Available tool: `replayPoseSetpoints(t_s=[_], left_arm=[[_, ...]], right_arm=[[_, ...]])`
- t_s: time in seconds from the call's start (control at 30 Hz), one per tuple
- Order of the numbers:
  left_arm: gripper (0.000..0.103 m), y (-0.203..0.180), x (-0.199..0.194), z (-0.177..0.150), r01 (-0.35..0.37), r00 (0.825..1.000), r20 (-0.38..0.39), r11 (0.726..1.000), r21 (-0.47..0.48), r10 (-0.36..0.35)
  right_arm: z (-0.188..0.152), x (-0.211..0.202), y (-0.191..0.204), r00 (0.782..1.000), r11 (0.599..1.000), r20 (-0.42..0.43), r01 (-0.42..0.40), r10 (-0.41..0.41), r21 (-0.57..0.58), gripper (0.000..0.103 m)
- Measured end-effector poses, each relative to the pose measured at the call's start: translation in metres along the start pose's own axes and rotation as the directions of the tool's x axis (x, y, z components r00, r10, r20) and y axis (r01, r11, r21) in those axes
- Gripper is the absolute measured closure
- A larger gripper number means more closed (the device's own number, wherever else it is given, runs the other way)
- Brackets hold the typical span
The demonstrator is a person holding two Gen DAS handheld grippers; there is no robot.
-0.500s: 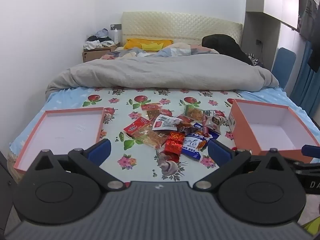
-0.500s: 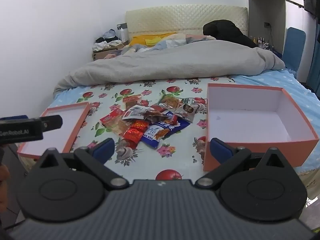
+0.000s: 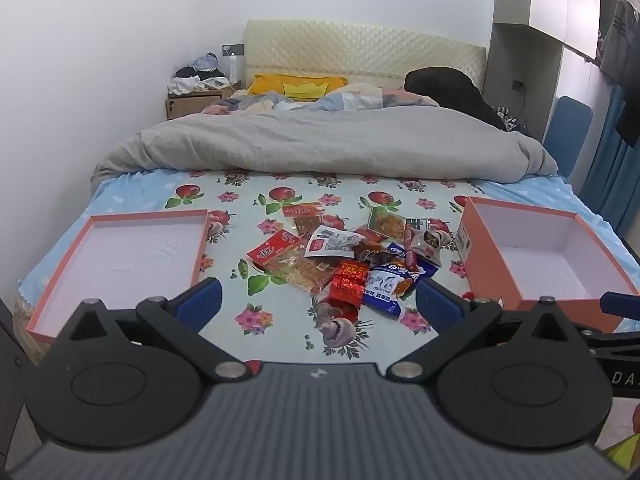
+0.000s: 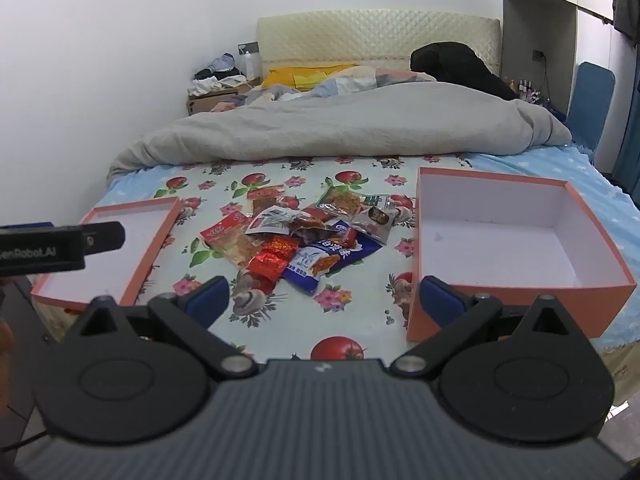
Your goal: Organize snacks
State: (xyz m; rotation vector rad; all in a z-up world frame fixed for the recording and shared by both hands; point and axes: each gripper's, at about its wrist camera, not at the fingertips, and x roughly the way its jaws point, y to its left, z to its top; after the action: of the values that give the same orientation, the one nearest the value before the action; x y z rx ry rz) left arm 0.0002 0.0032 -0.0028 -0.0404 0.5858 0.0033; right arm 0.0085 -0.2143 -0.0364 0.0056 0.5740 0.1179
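The left hand-held gripper (image 3: 318, 300) and the right hand-held gripper (image 4: 326, 296) both hover above the near edge of the bed (image 3: 280, 328), blue fingers spread wide, holding nothing; a pile of snack packets (image 3: 344, 256) lies on the flowered sheet between a shallow orange lid (image 3: 120, 256) at left and a deeper orange box (image 4: 516, 240) at right.

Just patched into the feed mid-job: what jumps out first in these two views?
A heap of snack packets lies in the middle of the flowered sheet, red and blue wrappers on top. An orange deep box sits empty to its right, and a shallow orange lid to its left. Both tongs, left and right, hang open before the bed, holding nothing.
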Motion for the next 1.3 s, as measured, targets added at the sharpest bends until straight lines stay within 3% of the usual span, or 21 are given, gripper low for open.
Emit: replayPoseSetpoints(t_s=[0.63,1.3], left_arm=[[0.0,-0.019,0.01,0.005,0.061,0.998,-0.016,0.998,0.034,-0.061],[0.0,-0.02,0.011,0.005,0.061,0.998,-0.026,0.997,0.037,-0.06]], right_arm=[[0.002,-0.001,-0.008,0.999,0.999,0.008,0.034,-0.034,0.019,0.0],[0.002,0.002,-0.009,1.0,0.999,-0.013,0.018,-0.018,0.035,0.0]])
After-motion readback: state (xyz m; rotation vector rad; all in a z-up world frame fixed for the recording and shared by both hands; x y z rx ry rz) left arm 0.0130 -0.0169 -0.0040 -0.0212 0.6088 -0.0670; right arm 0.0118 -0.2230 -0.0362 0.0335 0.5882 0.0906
